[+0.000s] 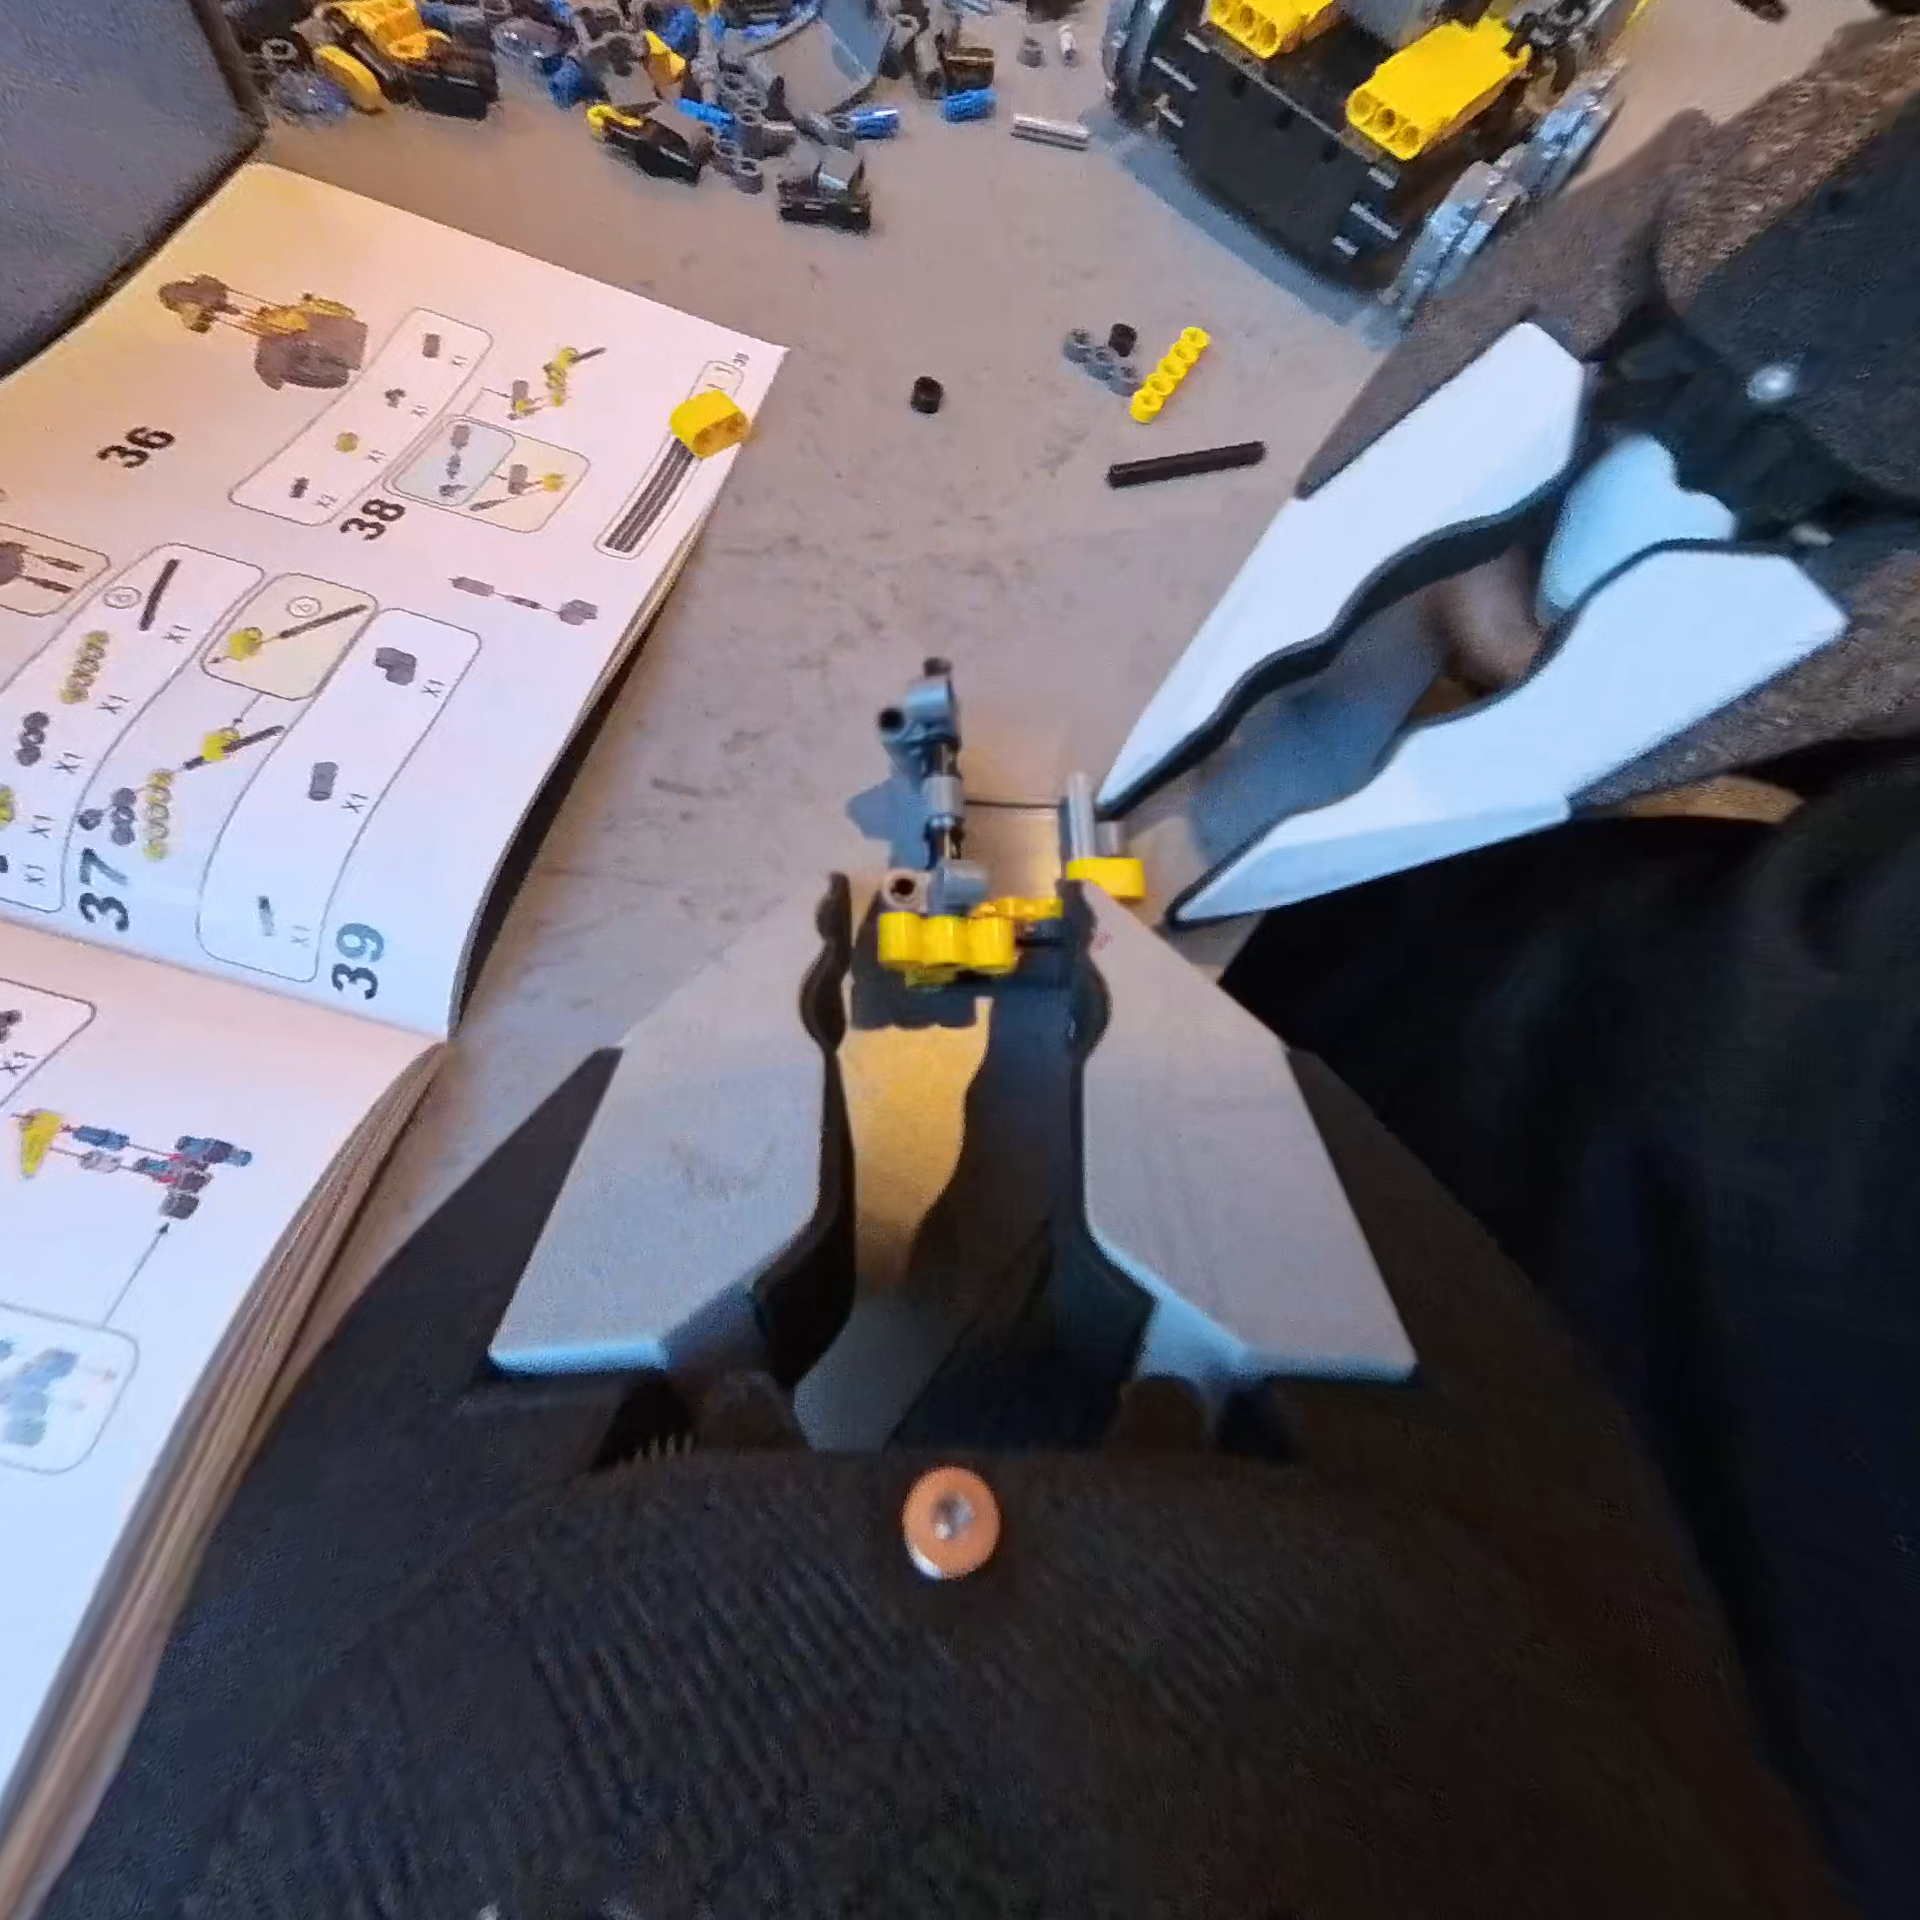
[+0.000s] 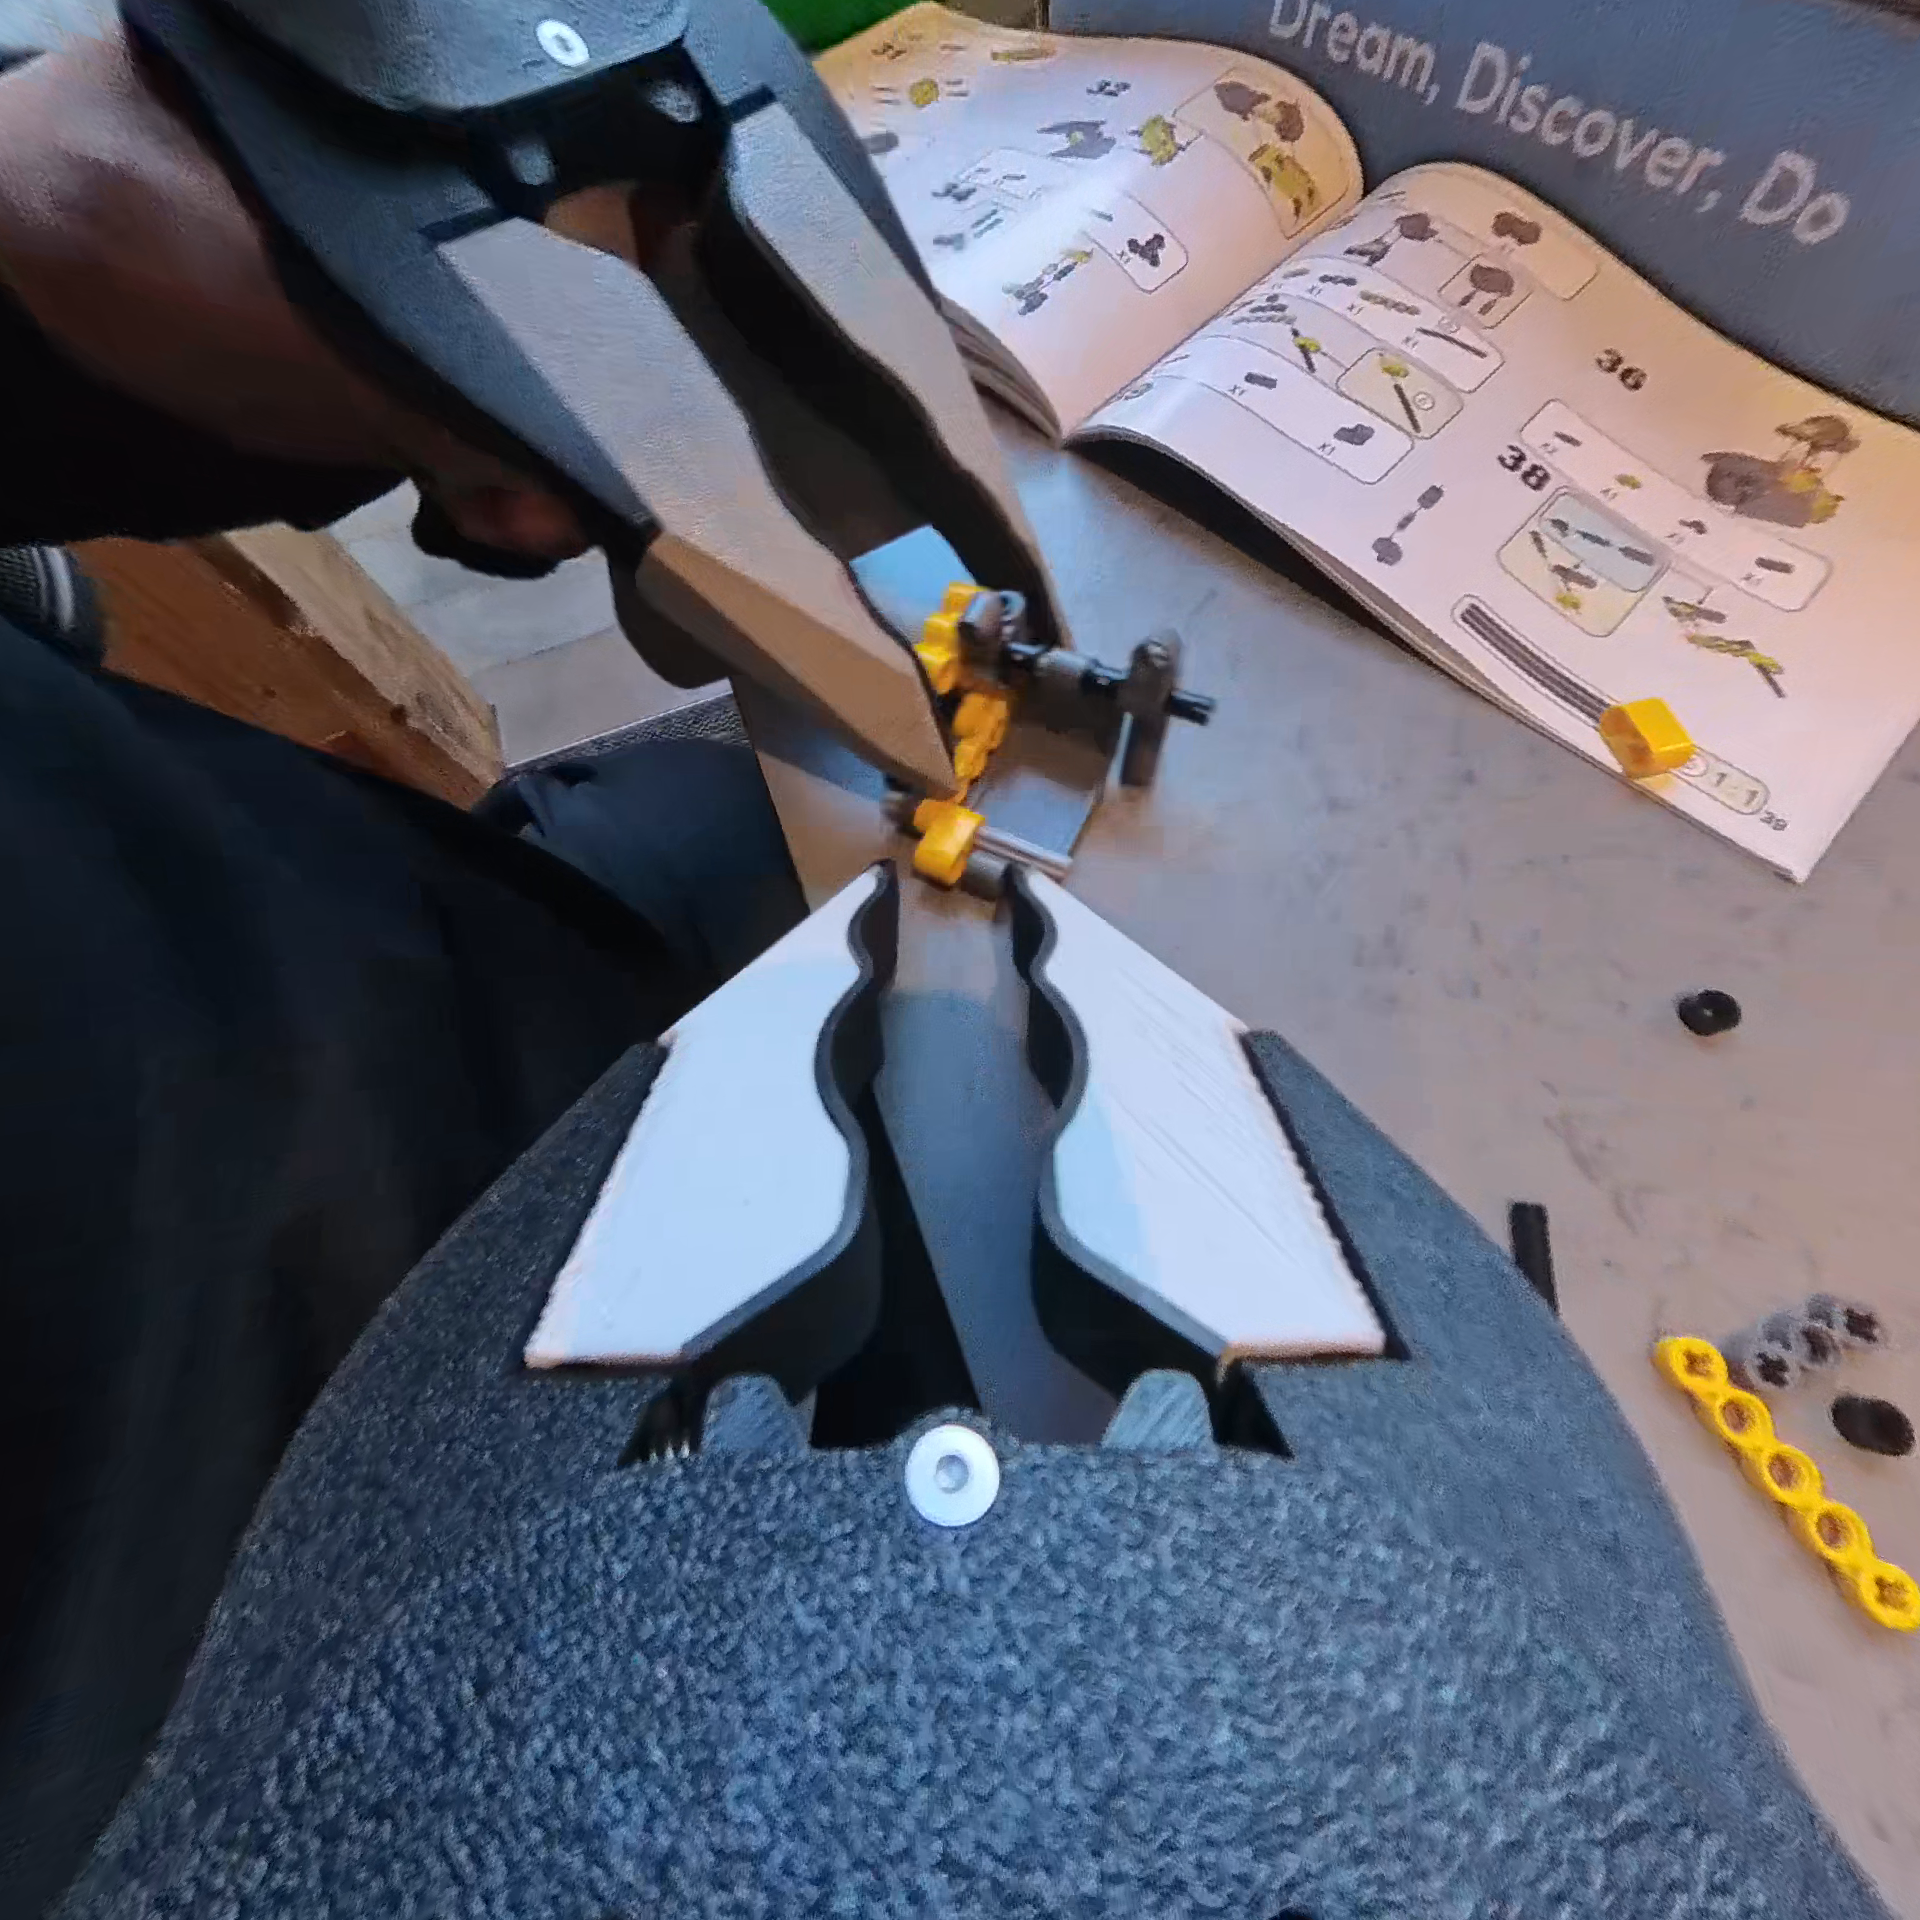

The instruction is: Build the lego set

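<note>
Two grippers meet at a small yellow-and-grey plastic brick sub-assembly on the grey tabletop.

The left gripper is clamped on the small yellow-and-grey brick sub-assembly; the right gripper, jaws slightly parted, has its tips at a yellow connector on a short grey axle, though contact is hard to judge. A yellow five-hole beam, a black axle rod and black bushes lie loose beside the open instruction booklet; a larger yellow-and-black model stands beyond.

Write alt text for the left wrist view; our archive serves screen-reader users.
The left gripper clamps a small yellow-and-grey brick assembly over a grey table, with the right gripper at its side. An open instruction booklet lies left; loose bricks sit beyond.
</note>
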The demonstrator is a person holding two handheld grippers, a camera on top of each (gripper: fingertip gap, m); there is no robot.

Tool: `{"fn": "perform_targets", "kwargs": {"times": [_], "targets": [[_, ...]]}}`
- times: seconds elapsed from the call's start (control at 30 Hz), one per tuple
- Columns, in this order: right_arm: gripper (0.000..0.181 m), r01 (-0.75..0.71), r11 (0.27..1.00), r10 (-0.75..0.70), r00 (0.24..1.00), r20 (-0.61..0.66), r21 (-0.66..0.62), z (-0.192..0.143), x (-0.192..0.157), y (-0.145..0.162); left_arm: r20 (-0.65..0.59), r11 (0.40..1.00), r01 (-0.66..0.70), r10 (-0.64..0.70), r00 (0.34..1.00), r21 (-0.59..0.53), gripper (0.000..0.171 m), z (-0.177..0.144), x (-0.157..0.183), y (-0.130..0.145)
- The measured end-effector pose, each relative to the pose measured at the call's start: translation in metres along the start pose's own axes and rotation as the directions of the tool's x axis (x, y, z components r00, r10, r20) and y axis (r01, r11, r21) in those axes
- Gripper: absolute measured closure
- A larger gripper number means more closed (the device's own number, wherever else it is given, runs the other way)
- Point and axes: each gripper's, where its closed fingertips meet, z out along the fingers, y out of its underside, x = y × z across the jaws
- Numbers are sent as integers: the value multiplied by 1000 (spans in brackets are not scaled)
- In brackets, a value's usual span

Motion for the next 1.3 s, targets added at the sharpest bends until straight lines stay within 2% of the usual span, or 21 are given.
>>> {"fn": "perform_targets", "kwargs": {"times": [0.2, 0.3, 0.4, 0.63, 0.9, 1.07, 1.3], "targets": [[160, -21, 998, 18, 999, -43, -66, -5, 21, 7, 74, 994, -99, 96, 993, 42, 133, -11, -15, 1], [156, -70, 996, 71, 997, 20, -63, -5, 17, 6, 53, 990, -130, 127, 991, 63, 132, -13, -17, 1], [157, -68, 996, 69, 998, 8, -64, -5, 19, 6, -12, 991, -115, 116, 993, 64, 131, -14, -12, 1], [160, -104, 995, 104, 995, 8, 8, -10, 21, 3, -52, 994, -103, 106, 993, 44, 142, -8, -9, 1], [154, -66, 997, 66, 998, -3, 28, -12, 18, 1, 20, 999, -39, 39, 999, 25, 146, 3, -16, -7], [150, -41, 996, 36, 997, 66, 80, -19, 5, -5, 82, 999, -38, 39, 996, -14, 146, 8, -27, -8], [151, -51, 994, 60, 994, -87, 99, -57, 32, 13, 72, 999, 48, -46, 996, -20, 146, 19, -21, -16]]}}
